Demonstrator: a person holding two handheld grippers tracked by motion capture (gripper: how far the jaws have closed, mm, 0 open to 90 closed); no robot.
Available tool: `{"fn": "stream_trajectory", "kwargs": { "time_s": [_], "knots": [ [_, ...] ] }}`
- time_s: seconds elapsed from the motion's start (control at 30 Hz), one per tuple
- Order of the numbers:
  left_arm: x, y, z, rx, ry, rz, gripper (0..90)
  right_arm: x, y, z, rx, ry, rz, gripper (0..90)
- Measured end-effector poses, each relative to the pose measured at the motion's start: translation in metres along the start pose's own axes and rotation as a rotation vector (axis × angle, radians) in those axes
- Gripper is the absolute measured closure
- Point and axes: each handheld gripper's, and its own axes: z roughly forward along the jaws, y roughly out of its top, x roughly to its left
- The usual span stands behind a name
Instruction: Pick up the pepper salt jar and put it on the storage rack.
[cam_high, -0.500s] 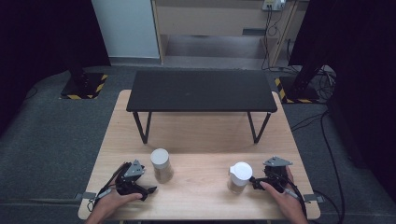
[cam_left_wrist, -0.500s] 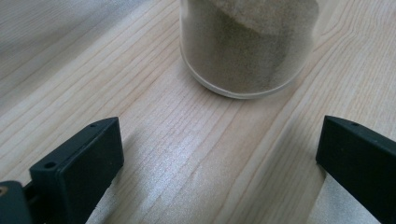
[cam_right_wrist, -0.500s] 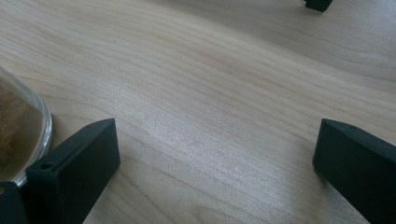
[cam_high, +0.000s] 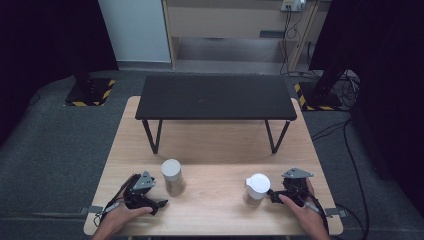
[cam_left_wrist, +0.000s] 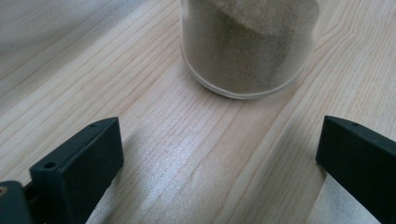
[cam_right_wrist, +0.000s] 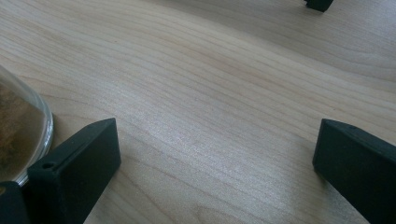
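Left gripper (cam_high: 161, 203): jaws wide apart, nothing between; low on the wooden table (cam_high: 215, 150), near edge.
Jar of sand (cam_high: 173, 176): upright, straight ahead of the left jaws, centred on the gap, near but clear; long axis vertical.
Right gripper (cam_high: 272, 193): jaws spread, empty; aimed across the table.
White-lidded jar (cam_high: 257, 189): upright, just beside the right gripper's jaw, off its line.
Nearer hand: each to its own jar.
Black bench (cam_high: 215, 97): well beyond.
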Motion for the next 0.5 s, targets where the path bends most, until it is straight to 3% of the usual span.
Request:
{"fn": "stream_trajectory", "kwargs": {
  "time_s": [0.5],
  "knots": [
    [-0.0024, 0.0034, -0.0034, -0.012, 0.006, 0.011, 1.2, 0.0005, 0.0000, -0.0002, 0.001, 0.000, 0.005, 1.5]
  ]
}}
